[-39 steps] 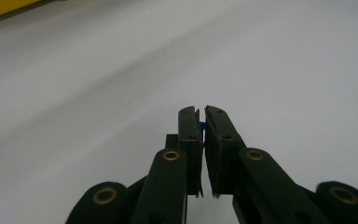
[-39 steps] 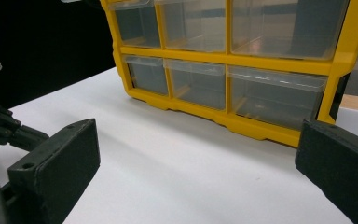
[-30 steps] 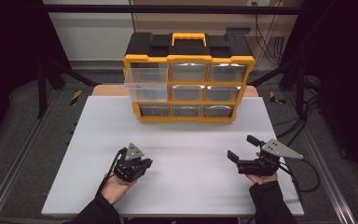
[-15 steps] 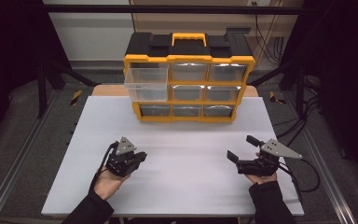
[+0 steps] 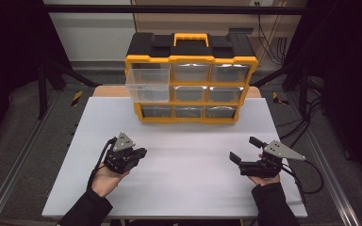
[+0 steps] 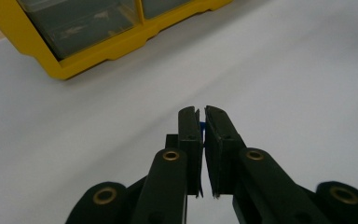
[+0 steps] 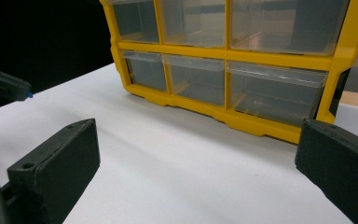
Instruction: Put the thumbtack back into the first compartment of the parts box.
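Carrying a small blue piece clenched between its jaws, the left tool hovers over the tabletop. The right tool sits released. Next move, judged: deliver it into the pulled-out drawer of the yellow organizer.
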Demonstrator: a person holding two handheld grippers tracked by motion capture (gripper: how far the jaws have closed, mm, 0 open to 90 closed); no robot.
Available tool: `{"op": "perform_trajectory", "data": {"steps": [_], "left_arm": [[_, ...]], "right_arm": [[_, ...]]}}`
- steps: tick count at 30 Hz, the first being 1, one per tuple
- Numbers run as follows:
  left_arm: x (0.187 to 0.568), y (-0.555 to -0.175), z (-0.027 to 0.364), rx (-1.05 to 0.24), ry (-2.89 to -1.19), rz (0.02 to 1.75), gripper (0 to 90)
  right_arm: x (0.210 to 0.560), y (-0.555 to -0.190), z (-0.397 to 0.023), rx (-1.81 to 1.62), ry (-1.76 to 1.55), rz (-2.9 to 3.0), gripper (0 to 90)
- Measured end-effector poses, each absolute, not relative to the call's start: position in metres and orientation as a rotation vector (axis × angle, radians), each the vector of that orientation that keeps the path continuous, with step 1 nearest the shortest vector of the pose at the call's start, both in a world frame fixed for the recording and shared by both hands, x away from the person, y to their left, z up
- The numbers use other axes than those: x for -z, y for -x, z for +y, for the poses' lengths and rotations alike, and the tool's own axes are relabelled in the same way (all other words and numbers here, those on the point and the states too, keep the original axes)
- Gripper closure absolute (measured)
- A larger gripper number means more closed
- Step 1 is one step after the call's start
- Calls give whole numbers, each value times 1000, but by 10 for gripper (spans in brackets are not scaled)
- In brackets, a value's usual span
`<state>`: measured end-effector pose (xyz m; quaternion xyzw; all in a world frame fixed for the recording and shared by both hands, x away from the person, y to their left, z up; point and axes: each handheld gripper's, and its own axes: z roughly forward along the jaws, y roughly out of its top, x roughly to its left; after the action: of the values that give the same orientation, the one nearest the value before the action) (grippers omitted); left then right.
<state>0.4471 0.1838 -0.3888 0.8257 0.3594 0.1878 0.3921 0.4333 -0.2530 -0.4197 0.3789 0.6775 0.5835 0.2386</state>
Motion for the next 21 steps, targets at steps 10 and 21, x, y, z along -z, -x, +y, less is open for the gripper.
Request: {"op": "perform_trajectory", "data": {"steps": [10,21], "left_arm": [[373,-449,181,-487,-2099,882,850],[353,-452,181,-506,-2093,860,850]], "right_arm": [[420,-433,-253,-1603,-1034,1859,4],[420,-434,-253,-1592,-1032,1864,4]]}}
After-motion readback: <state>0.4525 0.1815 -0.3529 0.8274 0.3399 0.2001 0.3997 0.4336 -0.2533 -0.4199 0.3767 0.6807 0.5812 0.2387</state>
